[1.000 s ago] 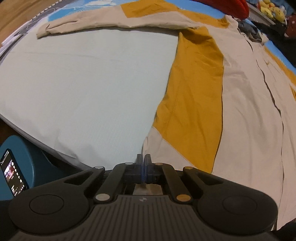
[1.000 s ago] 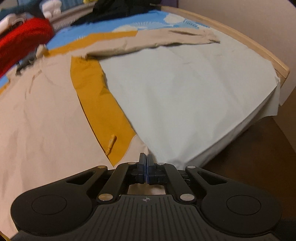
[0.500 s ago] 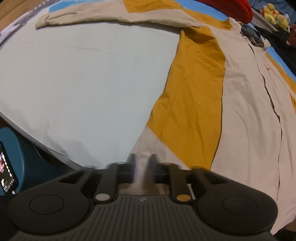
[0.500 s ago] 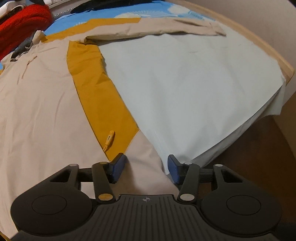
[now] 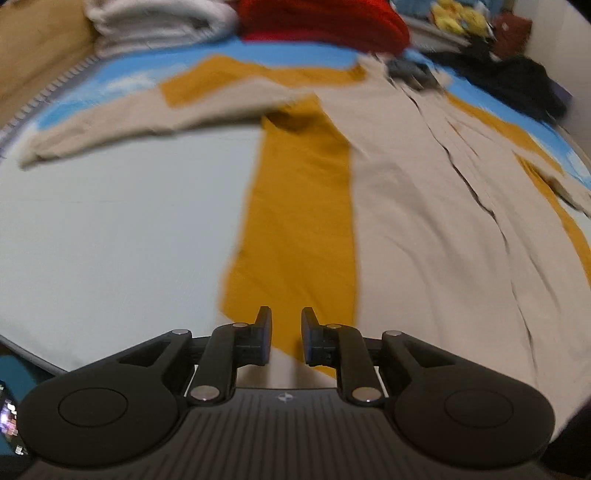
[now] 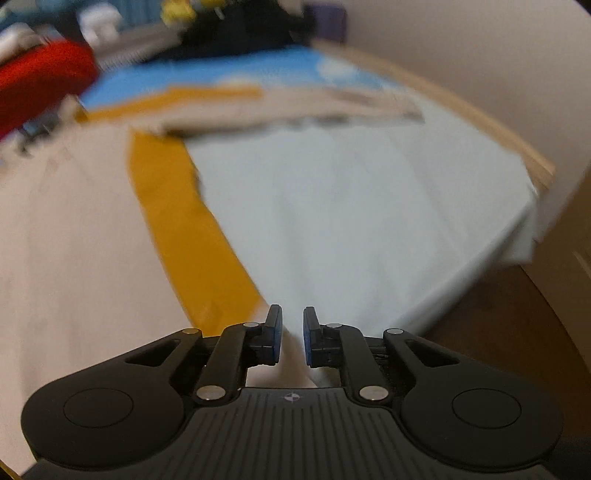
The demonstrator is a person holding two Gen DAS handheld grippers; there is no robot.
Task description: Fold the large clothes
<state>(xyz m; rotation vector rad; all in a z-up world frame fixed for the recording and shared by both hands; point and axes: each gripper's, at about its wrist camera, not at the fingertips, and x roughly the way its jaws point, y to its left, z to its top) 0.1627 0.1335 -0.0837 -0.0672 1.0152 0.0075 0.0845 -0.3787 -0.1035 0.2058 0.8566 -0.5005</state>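
A large beige shirt (image 5: 424, 221) with mustard side panels (image 5: 299, 221) lies flat, front up, on a pale sheet (image 5: 110, 240), one sleeve (image 5: 147, 118) stretched out to the left. My left gripper (image 5: 286, 314) hovers at the hem over the mustard panel. Its jaws are opening and the cloth lies below the gap, not pinched. In the right wrist view the shirt (image 6: 74, 258) fills the left side, its other sleeve (image 6: 295, 107) running right. My right gripper (image 6: 292, 312) is over the hem corner. Its jaws are closing, a gap still showing, with beige cloth under them.
A red garment (image 5: 321, 18), folded white cloth (image 5: 155, 22), dark clothes (image 5: 517, 85) and yellow plush toys (image 5: 458, 14) crowd the bed's far end. A lit phone (image 5: 7, 417) sits at lower left. The wooden bed frame (image 6: 480, 122) and brown floor (image 6: 498, 314) bound the right side.
The left jaws went from shut on the hem to apart, and that view swung up and right along the hem. The right jaws opened wide, then narrowed. Both views are now blurred.
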